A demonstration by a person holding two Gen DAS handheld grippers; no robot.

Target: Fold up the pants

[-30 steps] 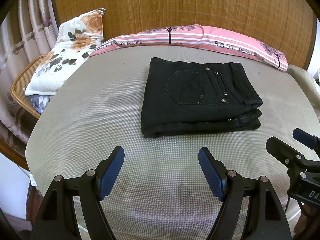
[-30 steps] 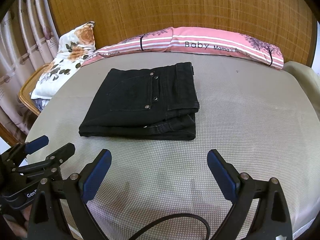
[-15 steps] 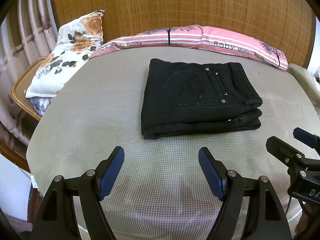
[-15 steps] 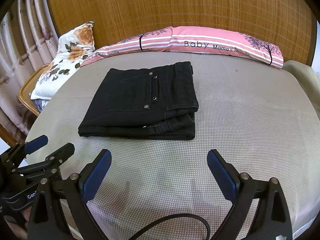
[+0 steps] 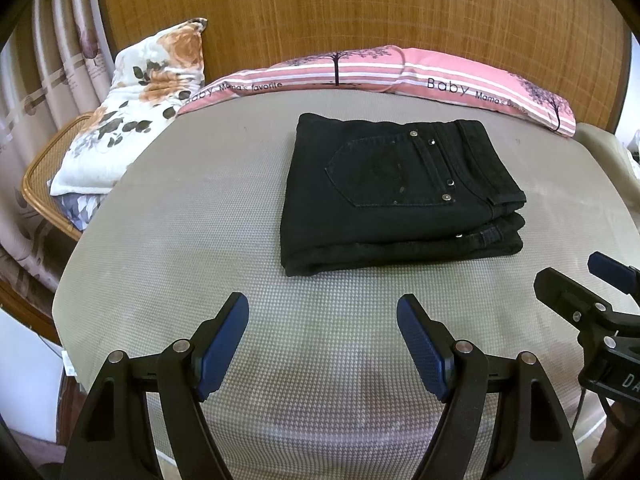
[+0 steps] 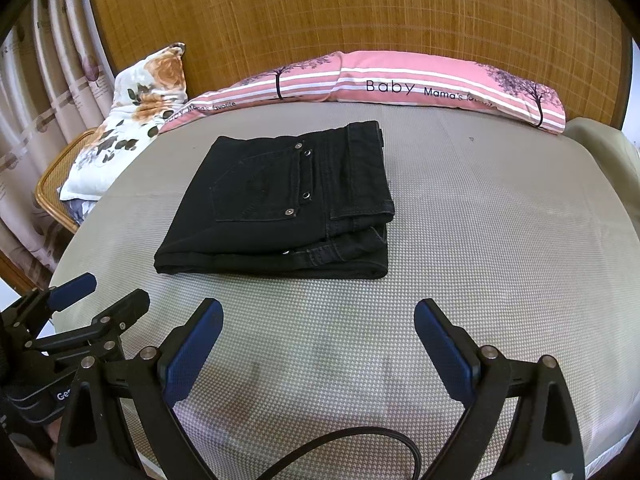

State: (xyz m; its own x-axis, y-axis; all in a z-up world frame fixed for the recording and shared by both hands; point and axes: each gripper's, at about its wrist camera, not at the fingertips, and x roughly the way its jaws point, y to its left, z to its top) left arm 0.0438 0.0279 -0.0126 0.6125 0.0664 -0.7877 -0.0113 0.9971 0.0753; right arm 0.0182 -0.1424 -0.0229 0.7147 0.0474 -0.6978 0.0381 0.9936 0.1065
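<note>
A bed [image 5: 192, 240] with a grey woven cover stands against a bamboo-mat wall [image 5: 360, 8]. The black denim pants [image 5: 396, 196] (folded into a thick rectangle) lie mid-bed, unchanged from a second ago. The left gripper [image 5: 322, 322] and the right gripper [image 6: 318, 324] both gape empty, short of the pants.

A home bedroom: a bed [image 6: 480, 240] under a grey mat, a pink bolster pillow [image 6: 400, 80], a floral pillow [image 5: 132, 120], curtains [image 5: 48, 80], a woven headboard [image 6: 320, 20].
</note>
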